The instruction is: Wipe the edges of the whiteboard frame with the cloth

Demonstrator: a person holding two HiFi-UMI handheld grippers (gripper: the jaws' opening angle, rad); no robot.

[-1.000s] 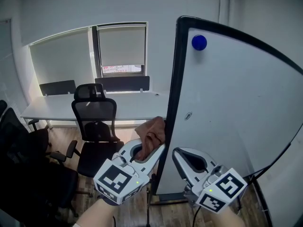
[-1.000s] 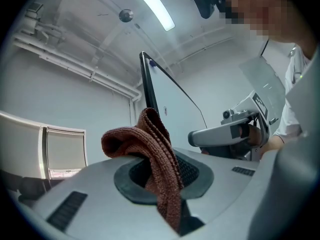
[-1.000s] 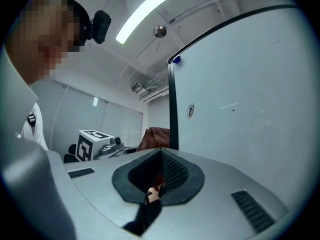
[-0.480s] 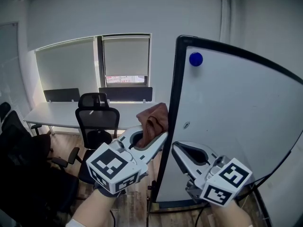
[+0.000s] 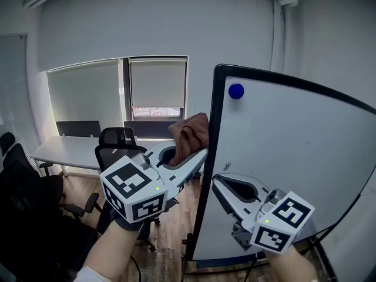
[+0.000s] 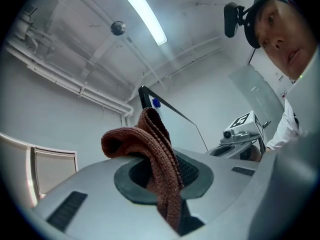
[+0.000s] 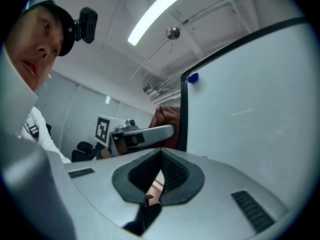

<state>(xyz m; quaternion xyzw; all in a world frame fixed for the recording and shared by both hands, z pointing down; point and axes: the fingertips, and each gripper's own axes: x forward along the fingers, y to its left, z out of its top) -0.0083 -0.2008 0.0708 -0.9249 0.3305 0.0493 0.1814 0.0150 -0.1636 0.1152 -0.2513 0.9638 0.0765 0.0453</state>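
Note:
A whiteboard (image 5: 294, 157) with a black frame (image 5: 207, 157) stands upright on the right of the head view, a blue magnet (image 5: 236, 91) near its top left corner. My left gripper (image 5: 198, 155) is shut on a brown knitted cloth (image 5: 191, 135), which bunches above the jaws and presses against the frame's left edge. In the left gripper view the cloth (image 6: 155, 154) fills the jaws. My right gripper (image 5: 218, 184) hovers in front of the board's face, shut and holding nothing. The right gripper view shows the frame edge (image 7: 183, 114) with the cloth (image 7: 167, 119) behind it.
A white desk (image 5: 64, 151) and a black office chair (image 5: 117, 143) stand left of the board under windows with drawn blinds (image 5: 157, 82). Another dark chair (image 5: 23, 187) is at the far left. The floor (image 5: 170, 239) is wood, and the board's stand foot (image 5: 188, 257) is below.
My left gripper has carried the cloth upward along the frame's left edge, closer to the top corner. The head view has tilted up. The right gripper has stayed about where it was.

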